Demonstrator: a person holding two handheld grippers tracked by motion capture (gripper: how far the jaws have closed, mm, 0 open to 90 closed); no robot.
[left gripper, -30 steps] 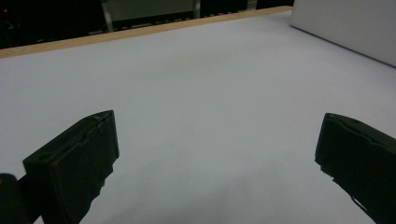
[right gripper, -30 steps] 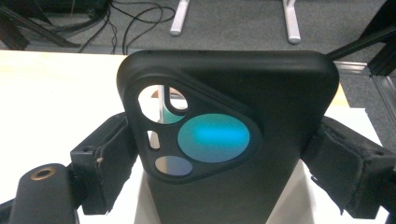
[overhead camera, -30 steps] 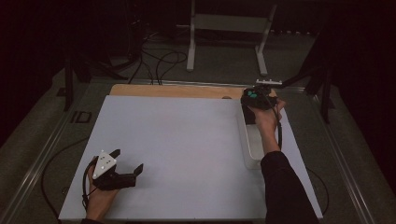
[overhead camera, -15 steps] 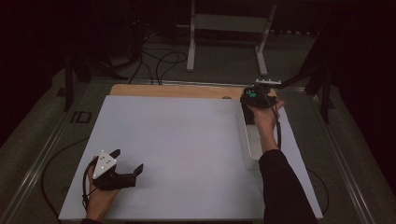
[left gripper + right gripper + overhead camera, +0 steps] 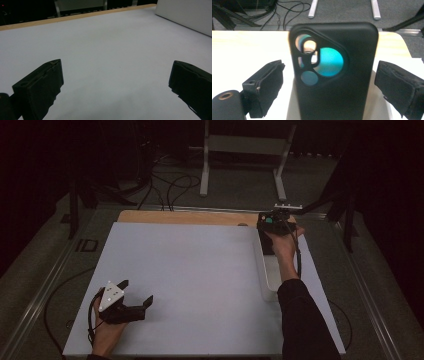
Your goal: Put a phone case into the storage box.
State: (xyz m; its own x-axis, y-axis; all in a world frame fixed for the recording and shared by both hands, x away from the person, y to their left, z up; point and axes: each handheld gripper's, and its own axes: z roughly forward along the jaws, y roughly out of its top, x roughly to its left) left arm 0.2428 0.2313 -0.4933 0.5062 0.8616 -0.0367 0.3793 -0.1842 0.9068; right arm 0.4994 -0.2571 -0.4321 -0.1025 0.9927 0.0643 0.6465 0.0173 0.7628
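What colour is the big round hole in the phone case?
Teal-green, inside the black rubbery phone case; clearest in the right gripper view.

A large white board (image 5: 200,280) lay flat over a wooden tabletop (image 5: 185,217), whose pale edge showed along the far side. Beyond it, on the dark grey floor (image 5: 240,195), black cables (image 5: 165,182) looped near the white legs of a metal stand (image 5: 245,157). A dark metal rail (image 5: 45,280) ran along the left side of the table.

phone case (image 5: 337,75) bottom cut off, tray (image 5: 270,275) partly hidden
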